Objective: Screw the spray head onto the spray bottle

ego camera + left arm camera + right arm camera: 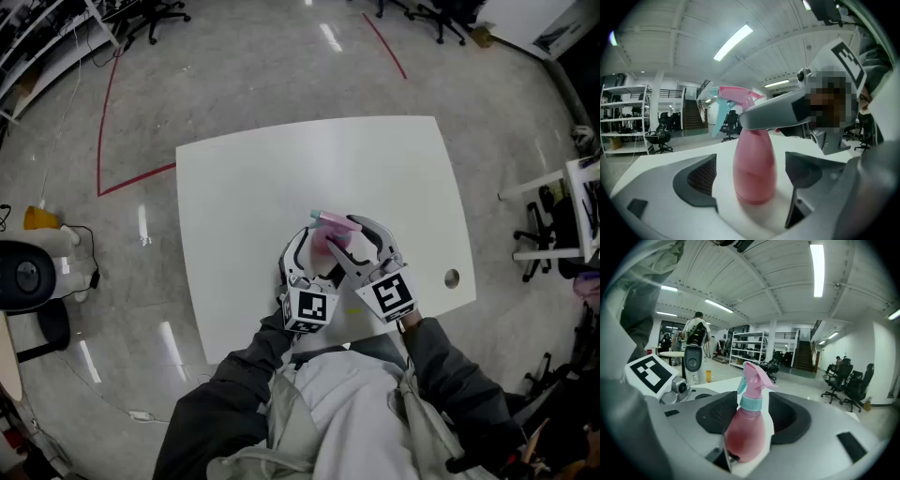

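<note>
Two grippers meet over a white table [281, 178], close to its 6 o'clock edge in the head view, with a pink spray bottle [324, 247] standing upright on the tabletop between them. From the bottle, the left gripper [317, 253] comes in at about 7 o'clock and the right gripper [350, 240] at about 5 o'clock. The spray head [752, 378] sits on the bottle's neck, its teal collar [751, 402] down on the shoulder; how tightly it is threaded cannot be told. In the left gripper view, that tool's jaws stand wide, with bare table showing on both sides of the bottle's body [754, 164], so neither pad touches it. In the right gripper view, the jaws are set narrow around the collar. The 9 o'clock pad lies right against the neck, while a thin strip of table shows at the 3 o'clock pad. The nozzle points toward 3 o'clock there.
</note>
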`<action>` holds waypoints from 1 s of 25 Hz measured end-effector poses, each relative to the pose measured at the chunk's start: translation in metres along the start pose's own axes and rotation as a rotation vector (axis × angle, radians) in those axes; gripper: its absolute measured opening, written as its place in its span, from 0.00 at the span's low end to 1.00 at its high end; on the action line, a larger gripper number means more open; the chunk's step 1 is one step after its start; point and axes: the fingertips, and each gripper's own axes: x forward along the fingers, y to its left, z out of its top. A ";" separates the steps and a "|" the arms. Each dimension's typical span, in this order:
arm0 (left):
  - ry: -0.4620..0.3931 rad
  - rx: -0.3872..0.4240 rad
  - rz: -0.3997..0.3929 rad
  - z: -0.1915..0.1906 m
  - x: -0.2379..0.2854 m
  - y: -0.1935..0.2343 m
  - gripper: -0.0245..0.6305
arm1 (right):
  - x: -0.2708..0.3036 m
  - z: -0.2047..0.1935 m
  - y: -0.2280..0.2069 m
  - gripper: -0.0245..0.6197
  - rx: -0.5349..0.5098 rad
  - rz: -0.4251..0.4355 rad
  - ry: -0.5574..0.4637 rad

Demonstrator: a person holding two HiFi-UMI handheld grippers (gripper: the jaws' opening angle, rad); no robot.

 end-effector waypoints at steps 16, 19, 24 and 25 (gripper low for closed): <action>-0.016 0.132 -0.259 -0.002 0.054 -0.029 0.72 | -0.006 0.004 0.007 0.26 0.078 0.044 -0.076; -0.040 0.078 -0.410 0.005 0.035 -0.046 0.72 | -0.017 0.010 0.009 0.26 0.108 0.117 -0.122; -0.072 0.002 -0.668 0.046 -0.013 -0.074 0.71 | -0.051 0.041 0.017 0.26 0.217 0.336 -0.199; -0.088 -0.023 -0.726 0.057 -0.022 -0.080 0.71 | -0.058 0.052 0.020 0.26 0.248 0.393 -0.219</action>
